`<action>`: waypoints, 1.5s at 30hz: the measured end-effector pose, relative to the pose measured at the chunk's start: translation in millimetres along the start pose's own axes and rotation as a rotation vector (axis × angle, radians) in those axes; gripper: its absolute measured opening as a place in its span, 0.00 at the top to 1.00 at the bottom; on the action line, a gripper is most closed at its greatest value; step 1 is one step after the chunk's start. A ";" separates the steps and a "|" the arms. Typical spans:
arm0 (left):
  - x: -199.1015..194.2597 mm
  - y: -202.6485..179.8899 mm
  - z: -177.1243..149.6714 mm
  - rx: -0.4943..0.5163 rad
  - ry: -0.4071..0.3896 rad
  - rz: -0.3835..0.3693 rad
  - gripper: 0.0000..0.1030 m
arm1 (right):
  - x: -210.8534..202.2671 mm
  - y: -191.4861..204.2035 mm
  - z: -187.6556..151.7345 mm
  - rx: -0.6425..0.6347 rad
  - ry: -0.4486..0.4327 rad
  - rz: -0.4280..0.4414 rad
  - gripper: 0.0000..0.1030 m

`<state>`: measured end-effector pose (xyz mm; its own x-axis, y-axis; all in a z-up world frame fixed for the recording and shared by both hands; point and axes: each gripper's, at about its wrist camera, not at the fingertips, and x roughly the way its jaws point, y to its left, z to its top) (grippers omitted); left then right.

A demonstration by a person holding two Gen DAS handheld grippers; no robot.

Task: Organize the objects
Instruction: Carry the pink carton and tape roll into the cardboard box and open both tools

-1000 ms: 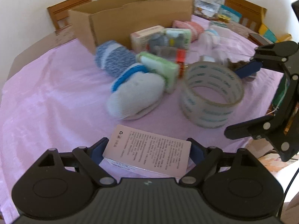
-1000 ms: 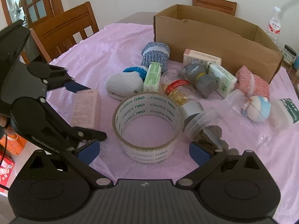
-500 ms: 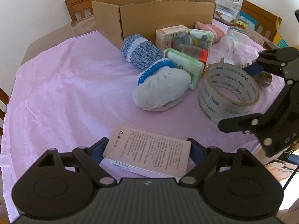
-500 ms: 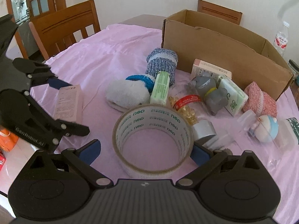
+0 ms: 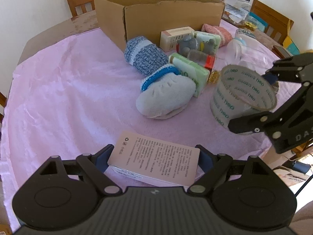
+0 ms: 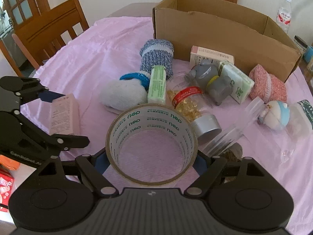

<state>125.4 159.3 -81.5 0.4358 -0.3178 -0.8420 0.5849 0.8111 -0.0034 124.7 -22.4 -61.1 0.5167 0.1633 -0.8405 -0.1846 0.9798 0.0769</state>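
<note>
A dining room: a worktop under a pink cloth [image 5: 58,90], wooden chairs around it. At left, the left gripper [image 5: 154,156] has its fingers closed on a pink printed carton [image 5: 156,156]. Rolled socks, soap boxes and jars lie before an open cardboard box [image 6: 225,33], probably the destination. At right, the right gripper [image 6: 151,157] clamps a roll of clear packing tape [image 6: 151,143].
</note>
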 end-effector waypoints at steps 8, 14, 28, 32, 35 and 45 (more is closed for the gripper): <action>-22.1 -1.3 41.0 0.034 0.012 0.029 0.15 | -38.3 -1.7 17.4 -0.018 -0.022 -0.028 0.15; -28.7 -10.2 94.8 -0.009 -0.041 0.051 0.15 | -62.1 -27.7 38.1 -0.039 -0.047 -0.024 0.15; 11.4 -16.9 246.2 -0.189 -0.199 0.183 0.15 | -73.4 -137.1 126.5 -0.163 -0.122 0.002 0.15; 43.3 -9.4 272.0 -0.244 -0.172 0.217 0.15 | -63.8 -165.3 157.6 -0.176 -0.148 -0.004 0.15; 66.9 -4.5 277.8 -0.296 -0.142 0.238 0.15 | -48.4 -180.0 177.6 -0.176 -0.150 -0.003 0.15; 90.4 0.4 286.6 -0.377 -0.142 0.276 0.03 | -11.2 -197.5 197.4 -0.169 -0.151 -0.022 0.00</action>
<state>361.1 -9.8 -3.1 0.6444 -0.1082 -0.7570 0.1572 0.9875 -0.0073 320.4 -194.9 39.0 0.6389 0.1697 -0.7503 -0.3024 0.9523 -0.0421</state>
